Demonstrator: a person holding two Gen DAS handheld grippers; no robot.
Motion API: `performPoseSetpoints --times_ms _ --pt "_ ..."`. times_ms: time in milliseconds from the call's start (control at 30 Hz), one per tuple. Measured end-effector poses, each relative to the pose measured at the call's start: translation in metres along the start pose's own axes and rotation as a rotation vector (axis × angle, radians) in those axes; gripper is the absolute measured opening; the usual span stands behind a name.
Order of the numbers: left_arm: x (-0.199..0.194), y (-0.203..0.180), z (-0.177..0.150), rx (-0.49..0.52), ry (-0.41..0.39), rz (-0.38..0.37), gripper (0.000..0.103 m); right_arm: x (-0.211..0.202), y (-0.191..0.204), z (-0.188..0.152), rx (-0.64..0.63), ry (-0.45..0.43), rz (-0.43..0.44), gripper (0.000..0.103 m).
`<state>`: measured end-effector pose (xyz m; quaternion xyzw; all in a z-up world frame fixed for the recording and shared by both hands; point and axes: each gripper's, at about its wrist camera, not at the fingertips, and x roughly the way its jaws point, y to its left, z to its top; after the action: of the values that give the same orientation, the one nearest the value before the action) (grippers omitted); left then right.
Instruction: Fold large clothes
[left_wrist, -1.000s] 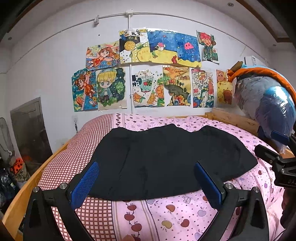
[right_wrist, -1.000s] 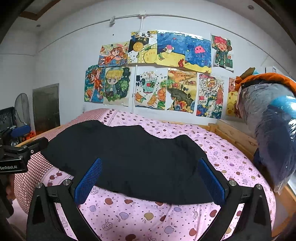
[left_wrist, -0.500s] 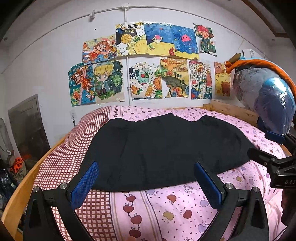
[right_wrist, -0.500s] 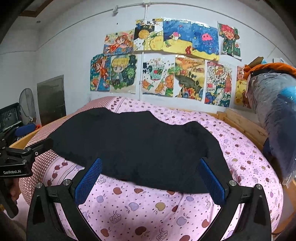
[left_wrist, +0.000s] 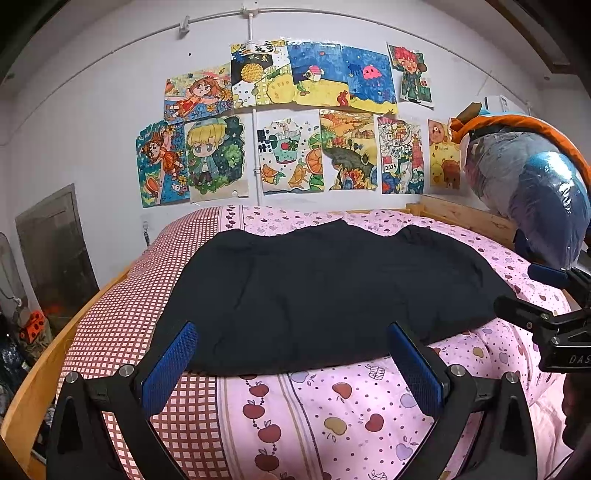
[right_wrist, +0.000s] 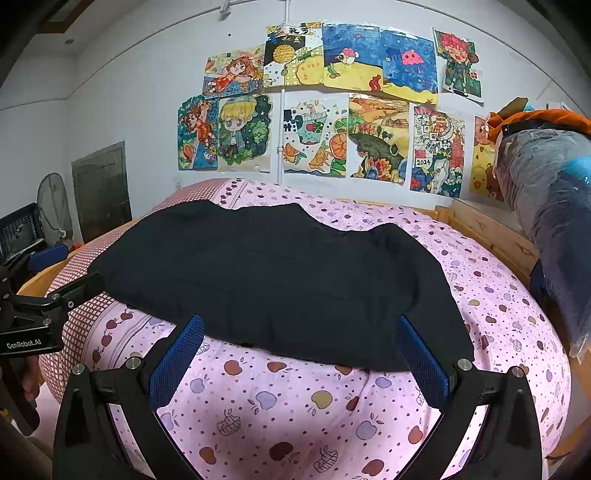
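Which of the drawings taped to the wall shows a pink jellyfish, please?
The blue underwater drawing in the top row, second from the right, just left of the red-haired figure drawing. No other drawing has a pink jellyfish.

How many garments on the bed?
1: a black garment spread flat across the pink bedspread, ahead of both open grippers. Anything beneath it would be hidden.

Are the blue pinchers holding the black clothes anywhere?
No. The left gripper and right gripper are both open and empty; the black garment lies loose on the bed.
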<state>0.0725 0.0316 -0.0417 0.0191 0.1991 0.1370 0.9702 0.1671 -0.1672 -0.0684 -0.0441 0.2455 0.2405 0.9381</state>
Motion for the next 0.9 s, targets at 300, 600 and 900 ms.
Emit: performPoseSetpoints --times_ms 300,600,900 --pt "0.0022 -0.0035 0.0001 0.015 0.011 -0.004 0.103 0.0008 -0.0012 0.0016 0.006 0.004 0.0 0.101" --pt "0.0019 -0.0048 -0.0012 0.015 0.012 -0.006 0.103 0.0018 -0.0012 0.002 0.01 0.005 -0.002 0.101" --pt "0.002 -0.0041 -0.0023 0.017 0.013 -0.008 0.103 0.0029 0.0008 0.0017 0.008 0.009 0.001 0.101"
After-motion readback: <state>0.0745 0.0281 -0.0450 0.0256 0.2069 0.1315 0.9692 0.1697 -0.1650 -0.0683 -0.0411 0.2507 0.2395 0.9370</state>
